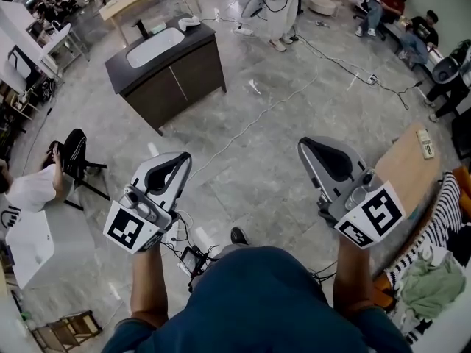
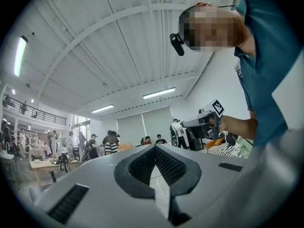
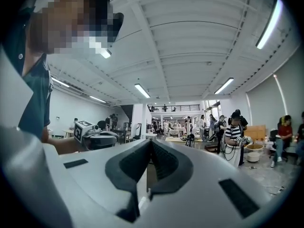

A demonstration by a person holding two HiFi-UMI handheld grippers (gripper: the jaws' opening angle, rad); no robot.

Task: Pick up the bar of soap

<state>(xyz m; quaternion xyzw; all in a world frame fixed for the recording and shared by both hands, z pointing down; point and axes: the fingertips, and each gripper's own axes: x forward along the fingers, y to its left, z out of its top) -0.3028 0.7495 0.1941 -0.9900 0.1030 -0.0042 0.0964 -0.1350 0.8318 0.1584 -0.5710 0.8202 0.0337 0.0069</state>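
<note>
Both your left gripper [image 1: 179, 162] and right gripper [image 1: 310, 148] are closed on nothing; approach stage: reach the far-left vanity [image 1: 180, 81], then open

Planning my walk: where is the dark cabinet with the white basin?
Head view, upper left: the dark cabinet stands on the grey tiled floor, beyond the left tool.

1. Grippers: 2, the left gripper [image 1: 176, 162] and the right gripper [image 1: 313, 147].
2. Marker cubes: 2, a left cube [image 1: 132, 228] and a right cube [image 1: 372, 215].
3. Cabinet [image 1: 173, 79]: 1, with 1 sink [image 1: 154, 46].
4. Small items on the cabinet top: 2, a white item [image 1: 189, 22] and a greenish item [image 1: 158, 28].
5. Sitter at left [image 1: 33, 186]: 1.
6. Sitters at top right [image 1: 388, 2]: 2 sure, possibly a third at the frame edge.
7. Stander at top [image 1: 280, 9]: 1.
</note>
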